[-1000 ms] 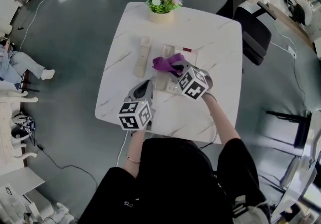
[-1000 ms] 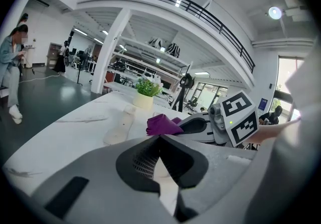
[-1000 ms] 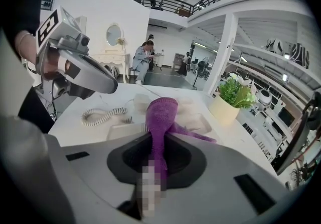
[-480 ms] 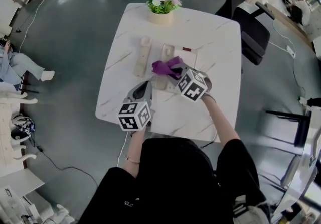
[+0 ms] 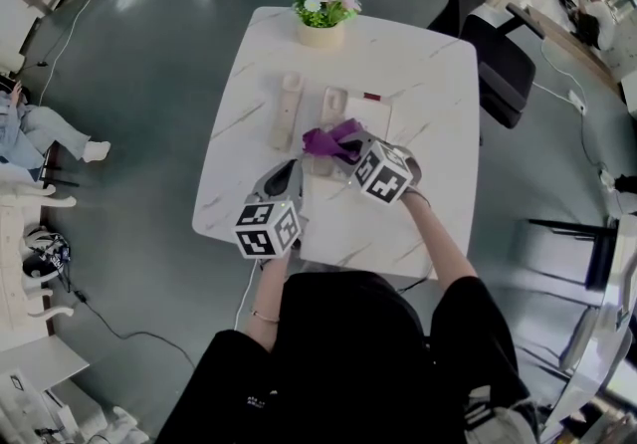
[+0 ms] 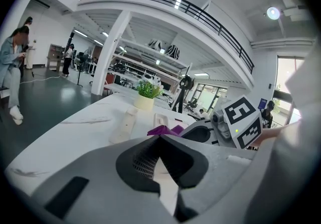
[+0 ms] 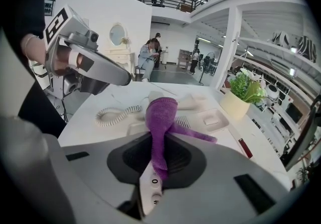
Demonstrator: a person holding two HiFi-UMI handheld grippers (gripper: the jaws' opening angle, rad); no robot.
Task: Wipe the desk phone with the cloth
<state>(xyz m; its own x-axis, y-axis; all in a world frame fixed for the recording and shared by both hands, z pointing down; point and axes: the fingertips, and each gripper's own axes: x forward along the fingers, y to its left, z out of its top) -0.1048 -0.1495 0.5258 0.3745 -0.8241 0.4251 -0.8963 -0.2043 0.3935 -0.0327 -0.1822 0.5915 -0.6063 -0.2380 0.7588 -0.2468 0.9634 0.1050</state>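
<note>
The beige desk phone base point(image 5: 348, 113) lies mid-table with its handset point(image 5: 288, 110) off the cradle to the left, joined by a coiled cord point(image 7: 118, 114). My right gripper point(image 5: 345, 147) is shut on a purple cloth point(image 5: 326, 137), which hangs onto the near part of the base point(image 7: 210, 117). In the right gripper view the cloth point(image 7: 161, 115) rises from between the jaws. My left gripper point(image 5: 288, 174) hovers just left of the phone, jaws together and nothing in them. The left gripper view shows the handset point(image 6: 125, 125), the cloth point(image 6: 163, 130) and the right gripper point(image 6: 220, 127).
A potted plant point(image 5: 322, 9) stands at the far edge of the white marble table point(image 5: 438, 74). A small red object point(image 5: 371, 97) lies behind the phone. A black office chair point(image 5: 503, 54) sits at the table's right. Grey floor surrounds the table.
The right gripper and the cloth have slid a little toward me over the phone. The left gripper has stayed in place.
</note>
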